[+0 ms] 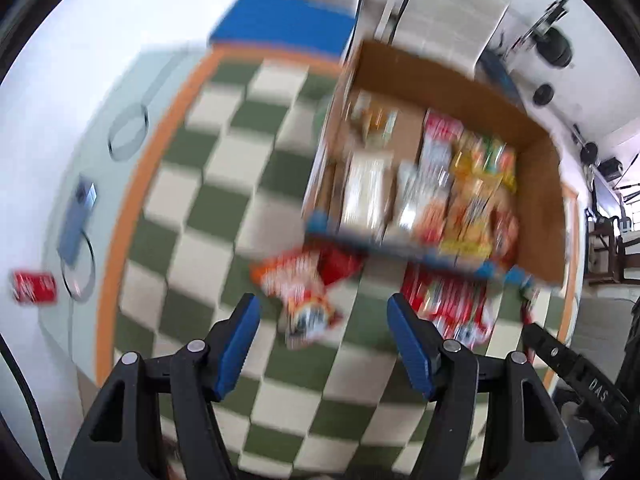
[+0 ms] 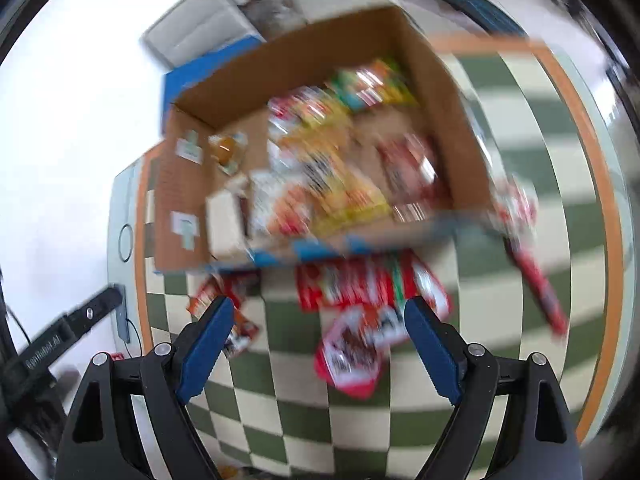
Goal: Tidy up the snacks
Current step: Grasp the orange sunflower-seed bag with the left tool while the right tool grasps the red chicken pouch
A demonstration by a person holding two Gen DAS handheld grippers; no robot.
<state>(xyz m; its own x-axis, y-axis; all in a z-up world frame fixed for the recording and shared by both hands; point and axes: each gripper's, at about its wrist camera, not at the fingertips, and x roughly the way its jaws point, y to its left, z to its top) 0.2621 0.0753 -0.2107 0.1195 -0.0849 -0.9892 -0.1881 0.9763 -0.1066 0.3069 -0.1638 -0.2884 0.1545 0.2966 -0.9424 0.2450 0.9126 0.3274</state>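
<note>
Both frames motion-blurred. Left gripper [image 1: 322, 312] and right gripper [image 2: 318, 320] hovering with blue-padded fingers [image 1: 240, 340] spread wide, empty. Brown cardboard box [image 1: 536, 184] on green-and-cream checkered table [image 1: 224, 160], crowded with colourful snack packets [image 1: 468, 200]; red-orange snack packets [image 2: 352, 344] loose just before it.

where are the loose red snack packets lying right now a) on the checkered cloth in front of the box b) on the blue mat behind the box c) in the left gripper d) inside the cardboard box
a: the red snack packets lie on the checkered cloth in front of the cardboard box, and both the left gripper and the right gripper are open and hold nothing.
</note>
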